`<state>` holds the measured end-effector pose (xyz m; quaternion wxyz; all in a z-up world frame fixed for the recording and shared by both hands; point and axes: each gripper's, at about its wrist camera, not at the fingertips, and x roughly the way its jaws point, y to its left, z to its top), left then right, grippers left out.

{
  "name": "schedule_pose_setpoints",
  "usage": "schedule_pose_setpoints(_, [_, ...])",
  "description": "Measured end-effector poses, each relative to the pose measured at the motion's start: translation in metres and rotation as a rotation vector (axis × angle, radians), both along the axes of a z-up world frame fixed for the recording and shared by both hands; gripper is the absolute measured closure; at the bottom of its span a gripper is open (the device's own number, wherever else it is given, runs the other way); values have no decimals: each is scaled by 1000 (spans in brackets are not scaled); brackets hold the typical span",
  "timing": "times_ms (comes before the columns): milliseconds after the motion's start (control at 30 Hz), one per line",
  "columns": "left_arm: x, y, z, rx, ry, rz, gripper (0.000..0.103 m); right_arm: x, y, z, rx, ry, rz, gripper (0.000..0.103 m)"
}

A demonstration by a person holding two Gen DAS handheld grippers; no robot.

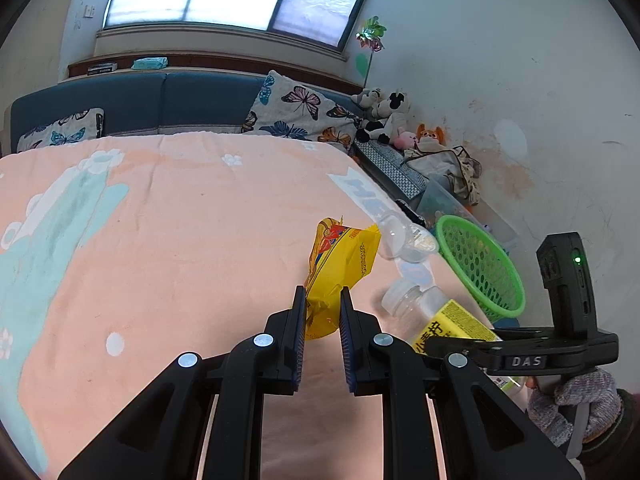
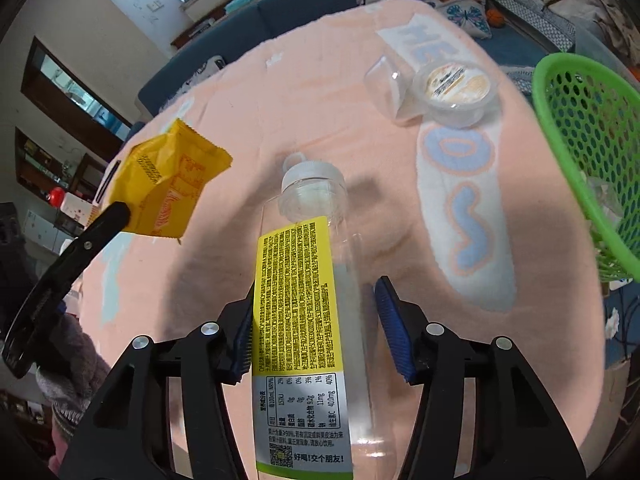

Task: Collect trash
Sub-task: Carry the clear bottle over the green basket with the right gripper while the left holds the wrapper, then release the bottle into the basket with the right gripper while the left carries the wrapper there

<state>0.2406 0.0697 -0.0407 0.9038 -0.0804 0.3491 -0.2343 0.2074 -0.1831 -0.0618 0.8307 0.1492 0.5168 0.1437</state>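
My left gripper (image 1: pixel 322 300) is shut on a yellow snack wrapper (image 1: pixel 340 268) and holds it above the peach blanket; the wrapper also shows in the right wrist view (image 2: pixel 168 188). My right gripper (image 2: pixel 316 304) is shut on a clear plastic bottle (image 2: pixel 308 320) with a yellow label and white cap; the bottle also shows in the left wrist view (image 1: pixel 432 312). A green mesh basket (image 1: pixel 480 268) stands at the bed's right edge, and also shows at the far right of the right wrist view (image 2: pixel 592 152). A clear plastic cup and lid (image 2: pixel 452 92) lie near the basket.
The peach blanket (image 1: pixel 180 240) covers the bed. Butterfly pillows (image 1: pixel 300 112) and stuffed toys (image 1: pixel 388 120) sit at the far end. Boxes and clutter (image 1: pixel 432 176) line the wall to the right of the bed.
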Motion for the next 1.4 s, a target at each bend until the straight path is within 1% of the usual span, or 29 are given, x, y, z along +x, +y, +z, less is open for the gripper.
schedule_pose_setpoints(200, [-5,-19,14,2,-21,-23,87,-10,-32,23,45,-56,-20,48])
schedule_pose_setpoints(300, [-8,-29,22,-10,-29,-40,87,-13,-62,36,61,-91,-59,48])
schedule_pose_setpoints(400, [-10,-41,31,-18,-40,-57,87,-15,-95,44,45,-113,-116,48])
schedule_pose_setpoints(533, [-10,-62,43,-23,-50,-81,87,-8,-139,43,5,-117,-190,48])
schedule_pose_setpoints(600, [-11,-73,47,-24,-55,-88,87,0,-169,38,-20,-105,-234,48])
schedule_pose_setpoints(733, [-9,-92,52,-28,-52,-97,87,16,-210,23,-49,-80,-290,48])
schedule_pose_setpoints(900, [-4,-117,54,-33,-39,-105,87,39,-249,-2,-79,-31,-327,48])
schedule_pose_setpoints(1000, [-1,-131,53,-29,-28,-108,87,49,-261,-15,-100,-6,-327,48])
schedule_pose_setpoints(1167, [6,-150,49,-13,-7,-121,87,64,-279,-37,-80,18,-356,46])
schedule_pose_setpoints(1267, [11,-161,48,-7,3,-130,87,69,-286,-45,-60,24,-364,44])
schedule_pose_setpoints(1367, [15,-174,46,-5,11,-147,87,67,-291,-47,-57,12,-369,39])
schedule_pose_setpoints(1400, [15,-177,46,-4,13,-151,87,66,-291,-46,-58,7,-369,39])
